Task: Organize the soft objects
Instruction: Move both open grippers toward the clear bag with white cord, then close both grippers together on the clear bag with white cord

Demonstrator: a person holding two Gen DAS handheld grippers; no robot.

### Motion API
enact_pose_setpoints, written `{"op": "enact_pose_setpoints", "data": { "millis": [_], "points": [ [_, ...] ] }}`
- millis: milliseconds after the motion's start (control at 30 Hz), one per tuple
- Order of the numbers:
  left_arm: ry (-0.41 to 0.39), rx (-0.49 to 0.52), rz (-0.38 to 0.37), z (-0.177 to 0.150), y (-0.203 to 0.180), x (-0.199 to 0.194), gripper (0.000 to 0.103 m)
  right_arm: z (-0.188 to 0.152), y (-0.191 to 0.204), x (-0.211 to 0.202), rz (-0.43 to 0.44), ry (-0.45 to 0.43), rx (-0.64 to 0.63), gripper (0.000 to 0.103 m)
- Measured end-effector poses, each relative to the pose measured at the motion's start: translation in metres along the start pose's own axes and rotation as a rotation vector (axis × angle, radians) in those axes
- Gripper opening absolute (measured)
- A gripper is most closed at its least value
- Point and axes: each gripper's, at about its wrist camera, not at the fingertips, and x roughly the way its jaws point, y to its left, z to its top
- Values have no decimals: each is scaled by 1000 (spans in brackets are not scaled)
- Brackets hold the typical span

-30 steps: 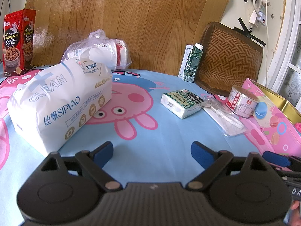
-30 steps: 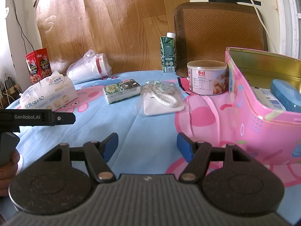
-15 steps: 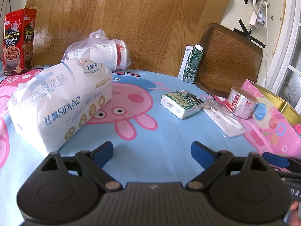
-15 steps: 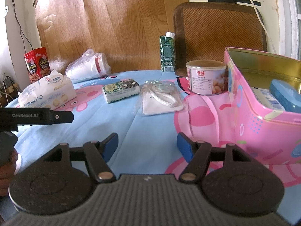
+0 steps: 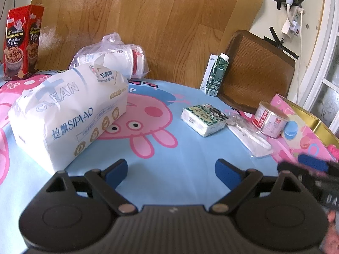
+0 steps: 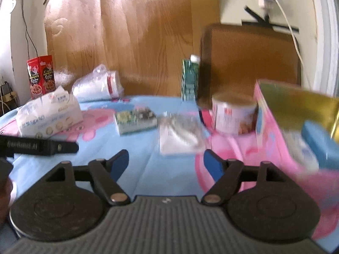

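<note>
Holding both tools low over the desk (image 5: 169, 169), w/ its blue-and-pink cartoon cloth. My left tool (image 5: 170, 170) has its jaws wide apart, nothing btwn them, only bare cloth. My right tool (image 6: 166, 163) has jaws opening at this moment, also nothing btwn them; that view is blurred.

From the left tool's view:
- Big white tissue pack (image 5: 70, 110) lies at 10 o'clock, just beside the left finger, not touching it.
- Clear bag of white rolls (image 5: 110, 59) sits behind it at 11 o'clock, against the wood-look panel (image 5: 148, 21).
- Red snack box (image 5: 21, 44) stands upright at far 10 o'clock.
- Small green-printed tissue packet (image 5: 204, 119) lies at 1 o'clock, mid-desk.
- Flat clear pouch w/ white item (image 5: 250, 139) lies just beside it on the right; can't tell if they touch.
- Round can (image 5: 270, 119) stands at 2 o'clock, near the pouch's far end.
- Green carton (image 5: 216, 77) stands upright at 1 o'clock, far back, just in front of the brown woven mat (image 5: 258, 74).
- Pink tin box (image 5: 307, 127) w/ gold inside sits at 3 o'clock, lid off.

From the right tool's view, the pink tin is at 3 o'clock & has a blue item (image 6: 320, 146) inside, plus sth pale that's too blurred to tell. Left tool's black arm shows at 9 o'clock.
</note>
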Motion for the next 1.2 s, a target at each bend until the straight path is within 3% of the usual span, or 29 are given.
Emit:
{"op": "enact_pose_setpoints", "data": {
  "millis": [167, 367, 400, 533, 800, 1000, 1100, 1200],
  "points": [
    [-2, -8, -7, 0, 1, -1, 93, 17, 2, 30, -40, -4, -55, 90],
    [-1, -12, -12, 0, 2, -1, 93, 18, -12, 82, -68, 198, -7, 91],
    [-2, -13, -13, 0, 2, -1, 93, 19, -17, 82, -55, 196, 28, 88],
    [0, -18, -17, 0, 3, -1, 93, 14, -22, 70, -44, 172, 56, 71],
    [9, -9, -20, 0, 2, 1, 96, -12, -17, 9, 50, 163, 93, 67],
    [52, -51, -125, 1, 1, -4, 102, -32, 4, -26, 119, 162, 80, 66],
    [122, -112, -247, -3, -8, -7, 102, -33, 8, -29, 164, 166, 96, 67],
    [170, -91, -276, -7, -26, -8, 103, -31, 5, -25, 224, 171, 152, 67]
  ]
}}
